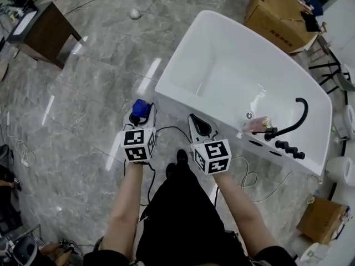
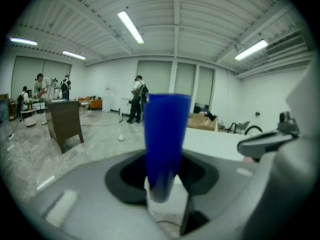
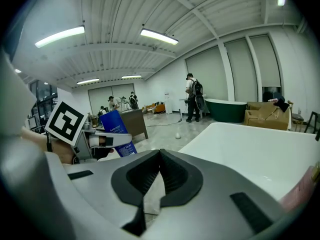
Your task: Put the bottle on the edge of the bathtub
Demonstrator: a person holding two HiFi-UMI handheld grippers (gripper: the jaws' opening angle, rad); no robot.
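A blue bottle (image 1: 141,108) with a white label stands upright between the jaws of my left gripper (image 1: 142,117), which is shut on it. In the left gripper view the bottle (image 2: 165,139) fills the middle, with the dark pads of the left gripper (image 2: 162,170) on either side. My right gripper (image 1: 200,128) is beside it, shut and empty; its pads meet at the tip (image 3: 159,155). From there I see the bottle (image 3: 118,130) to the left. The white bathtub (image 1: 166,88) lies just ahead of both grippers, its near rim close to the bottle.
A black faucet (image 1: 292,124) with knobs and a pinkish item (image 1: 258,125) sit on the tub's right ledge. Cardboard boxes (image 1: 275,16) stand behind the tub, and another box (image 1: 322,219) at lower right. A brown table (image 1: 43,33) and white ball (image 1: 135,14) are on the floor at left. People stand far off.
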